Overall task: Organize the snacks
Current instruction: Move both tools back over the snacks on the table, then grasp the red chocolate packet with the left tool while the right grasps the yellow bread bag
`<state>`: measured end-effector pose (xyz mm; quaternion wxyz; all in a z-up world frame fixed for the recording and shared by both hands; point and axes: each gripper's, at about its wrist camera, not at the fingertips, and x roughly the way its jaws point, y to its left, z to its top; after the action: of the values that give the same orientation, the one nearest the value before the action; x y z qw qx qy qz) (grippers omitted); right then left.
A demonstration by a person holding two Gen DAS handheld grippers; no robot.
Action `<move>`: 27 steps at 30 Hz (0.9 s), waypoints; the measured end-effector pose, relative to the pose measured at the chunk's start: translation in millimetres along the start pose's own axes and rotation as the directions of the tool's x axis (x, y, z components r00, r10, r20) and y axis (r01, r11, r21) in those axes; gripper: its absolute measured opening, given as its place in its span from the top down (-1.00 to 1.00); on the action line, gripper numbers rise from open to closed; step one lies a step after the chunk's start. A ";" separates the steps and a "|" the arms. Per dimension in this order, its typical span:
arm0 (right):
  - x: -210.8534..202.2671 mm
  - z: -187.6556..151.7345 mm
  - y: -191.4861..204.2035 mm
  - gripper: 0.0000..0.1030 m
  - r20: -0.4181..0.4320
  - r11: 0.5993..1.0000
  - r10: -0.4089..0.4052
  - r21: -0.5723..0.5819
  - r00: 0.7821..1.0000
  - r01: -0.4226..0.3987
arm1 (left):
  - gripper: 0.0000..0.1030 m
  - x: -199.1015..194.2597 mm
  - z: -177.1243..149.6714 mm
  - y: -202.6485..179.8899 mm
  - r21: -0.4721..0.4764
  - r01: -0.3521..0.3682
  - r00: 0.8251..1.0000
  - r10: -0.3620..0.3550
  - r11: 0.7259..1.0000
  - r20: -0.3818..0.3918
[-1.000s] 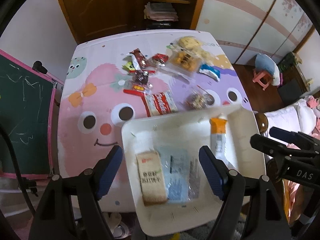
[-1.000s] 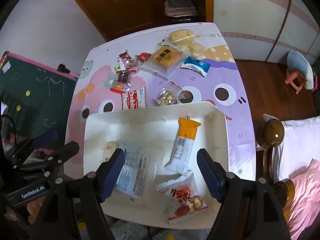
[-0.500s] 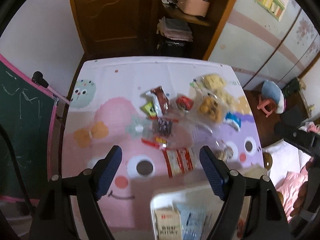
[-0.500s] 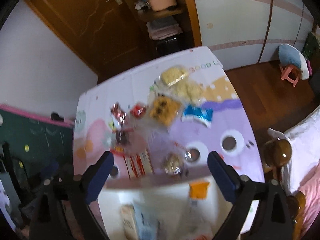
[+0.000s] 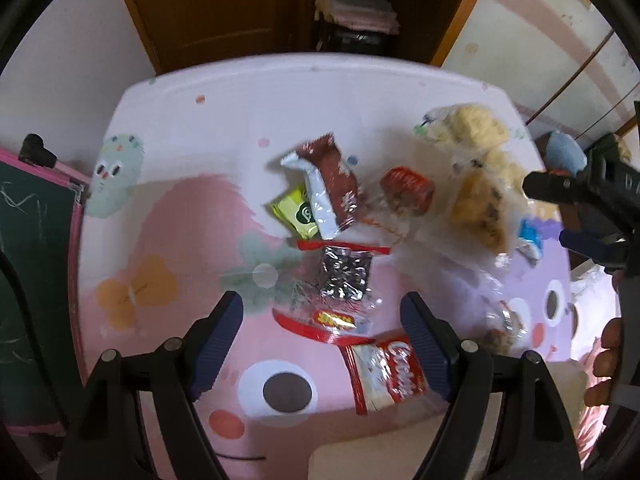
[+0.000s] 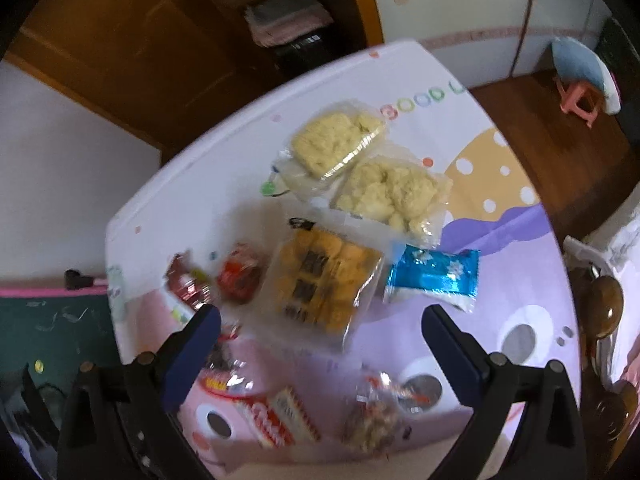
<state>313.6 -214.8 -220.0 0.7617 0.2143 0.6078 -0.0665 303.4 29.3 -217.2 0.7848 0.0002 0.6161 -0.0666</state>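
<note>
- Left wrist view, nearest: the left gripper [image 5: 320, 330] hangs over the counter [image 5: 168, 208] with its blue-padded fingers [image 5: 216, 340] spread wide and nothing between them.
- Just under its right finger lies a red-and-white cookie packet [image 5: 386, 372]; a pale corner of the white tray [image 5: 360, 458] shows at the bottom edge.
- Between the fingers, slightly farther, a clear packet with red ends [image 5: 340, 288] holds a foil-wrapped sweet.
- Beyond it, a dark red wrapper [image 5: 334, 184] overlaps a yellow-green sachet [image 5: 294, 214], with a small red snack [image 5: 406, 192] to their right.
- Right wrist view, nearest: the right gripper [image 6: 320, 356] is likewise spread apart and empty, above the purple side of the cloth.
- Below it sit a clear bag of mixed nuts [image 6: 372, 416] and the same cookie packet (blurred here).
- Between its fingers, farther out, a clear pack of orange biscuits [image 6: 320, 284] lies just left of a blue foil packet [image 6: 434, 276].
- Farthest on the counter, two clear bags of pale yellow puffs [image 6: 360, 168] touch each other.
- Behind the counter stands a brown wooden door [image 6: 120, 52].
</note>
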 end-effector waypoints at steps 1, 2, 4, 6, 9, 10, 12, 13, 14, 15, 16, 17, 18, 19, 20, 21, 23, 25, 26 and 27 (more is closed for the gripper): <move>8.4 2.3 -0.8 -0.96 -0.013 1.000 -0.001 0.015 1.000 0.001 | -0.55 9.2 1.5 0.2 -0.007 -0.010 1.000 0.010 1.000 -0.009; 18.0 4.6 -1.3 -0.96 -0.030 1.000 -0.002 0.030 1.000 0.003 | -0.55 14.3 2.8 1.9 -0.011 -0.010 1.000 0.010 1.000 -0.011; 32.0 8.0 -2.0 -0.96 -0.055 0.998 0.002 0.060 0.998 0.001 | -0.55 26.3 5.0 3.6 -0.026 -0.015 1.000 0.014 1.000 -0.021; 44.9 10.6 -0.3 -0.96 -0.071 0.997 -0.013 0.075 0.997 0.019 | -0.55 35.6 7.1 5.1 -0.037 -0.020 0.999 0.019 0.999 -0.030; 58.1 13.0 3.4 -0.96 -0.076 0.995 -0.047 0.081 0.996 0.054 | -0.55 45.3 7.3 5.5 -0.045 -0.027 0.999 0.026 0.999 -0.036; 62.8 13.3 5.2 -0.96 -0.080 0.994 -0.059 0.084 0.995 0.065 | -0.55 47.8 7.1 5.2 -0.046 -0.028 0.999 0.027 0.999 -0.036; 70.8 14.4 8.2 -0.96 -0.089 0.993 -0.076 0.088 0.993 0.084 | -0.55 53.0 7.3 3.4 -0.044 -0.033 0.999 0.031 0.998 -0.042; 75.5 13.8 9.6 -0.96 -0.098 0.991 -0.092 0.088 0.991 0.101 | -0.55 55.0 7.7 3.0 -0.043 -0.033 0.999 0.031 0.999 -0.045; 81.1 12.9 11.2 -0.96 -0.112 0.989 -0.112 0.083 0.987 0.122 | -0.55 57.3 7.9 2.3 -0.044 -0.039 0.998 0.037 0.998 -0.044; 84.9 12.0 13.2 -0.96 -0.118 0.989 -0.116 0.082 0.986 0.127 | -0.55 59.4 7.8 1.8 -0.046 -0.045 0.998 0.043 0.998 -0.043; 88.8 10.5 14.6 -0.96 -0.128 0.987 -0.125 0.083 0.984 0.136 | -0.55 62.1 8.0 1.2 -0.047 -0.046 0.998 0.044 0.998 -0.047; 92.7 8.5 16.4 -0.96 -0.142 0.986 -0.139 0.077 0.980 0.151 | -0.55 64.0 8.1 0.9 -0.049 -0.046 0.998 0.043 0.998 -0.050; 97.3 5.7 17.9 -0.96 -0.164 0.983 -0.157 0.069 0.974 0.170 | -0.55 64.6 7.8 1.1 -0.054 -0.040 0.998 0.037 0.998 -0.045; 99.1 3.7 19.3 -0.94 -0.171 0.981 -0.174 0.059 0.970 0.186 | -0.55 64.7 7.9 1.2 -0.057 -0.032 0.999 0.030 0.998 -0.041; 99.5 1.4 22.6 -0.92 -0.168 0.978 -0.194 0.039 0.967 0.203 | -0.55 65.4 7.8 1.7 -0.059 -0.027 0.999 0.025 0.998 -0.040; 100.2 -0.8 25.1 -0.86 -0.172 0.976 -0.208 0.023 0.963 0.215 | -0.55 65.3 7.3 2.1 -0.060 -0.024 0.999 0.022 0.998 -0.038; 99.5 -6.1 31.6 -0.68 -0.164 0.969 -0.246 -0.022 0.955 0.246 | -0.49 65.5 6.6 4.8 -0.058 -0.010 0.999 0.008 0.998 -0.034; 99.0 -12.9 38.3 -0.61 -0.160 0.961 -0.274 -0.061 0.948 0.268 | -0.32 65.5 6.6 7.4 -0.063 0.025 0.999 -0.027 0.998 -0.033; 100.2 -15.8 39.7 -0.60 -0.168 0.964 -0.267 -0.063 0.949 0.260 | -0.15 65.6 6.9 9.8 -0.070 0.053 0.998 -0.056 0.996 -0.036; 98.7 -19.5 40.0 -0.58 -0.168 0.965 -0.263 -0.065 0.950 0.255 | -0.07 66.0 7.5 11.9 -0.081 0.082 0.996 -0.086 0.993 -0.040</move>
<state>335.5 -155.2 -307.7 0.6944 0.1216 0.6965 -0.1338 327.2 33.7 -280.2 0.7671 -0.0554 0.6347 -0.0749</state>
